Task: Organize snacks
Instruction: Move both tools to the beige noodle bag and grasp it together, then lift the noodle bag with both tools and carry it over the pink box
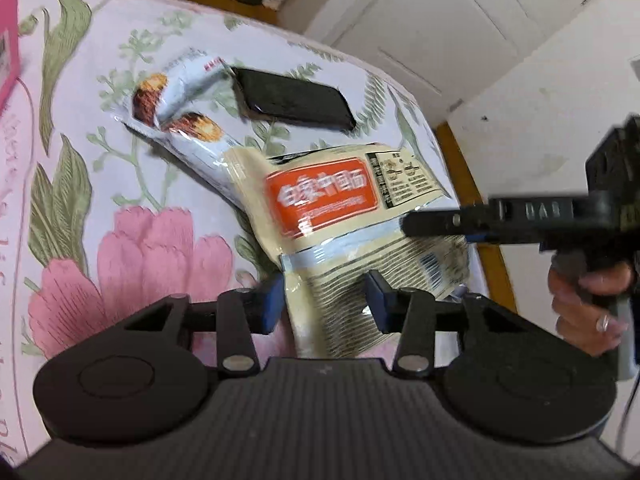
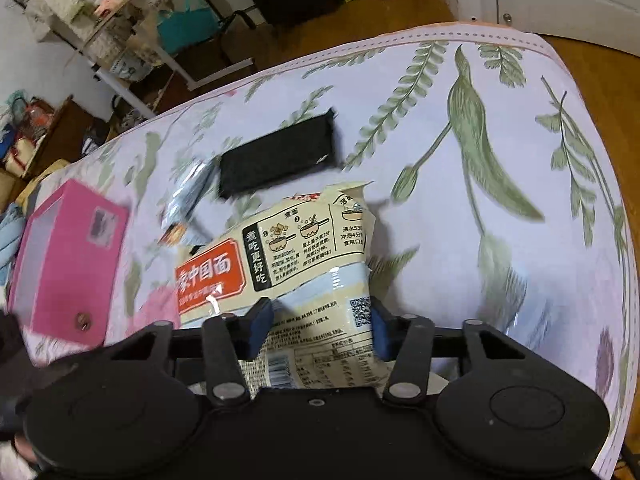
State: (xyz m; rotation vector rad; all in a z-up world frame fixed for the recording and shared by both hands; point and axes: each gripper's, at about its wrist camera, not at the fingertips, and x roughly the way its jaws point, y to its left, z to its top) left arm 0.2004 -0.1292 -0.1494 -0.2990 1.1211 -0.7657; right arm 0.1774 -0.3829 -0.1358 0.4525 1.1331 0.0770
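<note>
A cream noodle packet (image 1: 332,204) with an orange label lies on the flowered tablecloth (image 1: 120,184). My left gripper (image 1: 326,300) is shut on the packet's near end, a blue pad pressing on each side. My right gripper (image 2: 320,320) is shut on the barcode end of the same packet (image 2: 304,240), which bulges up between the two grips. In the left wrist view the right gripper (image 1: 416,226) comes in from the right, with a hand (image 1: 588,304) on its handle. Behind the packet lie a white snack bag (image 1: 180,100) and a black flat pouch (image 1: 296,100).
A pink box (image 2: 68,256) stands on the cloth left of the packet. The black pouch (image 2: 280,156) lies just beyond the packet. The table's edge (image 2: 600,280) curves close on the right, over wooden floor. Shelves and bags crowd the room behind.
</note>
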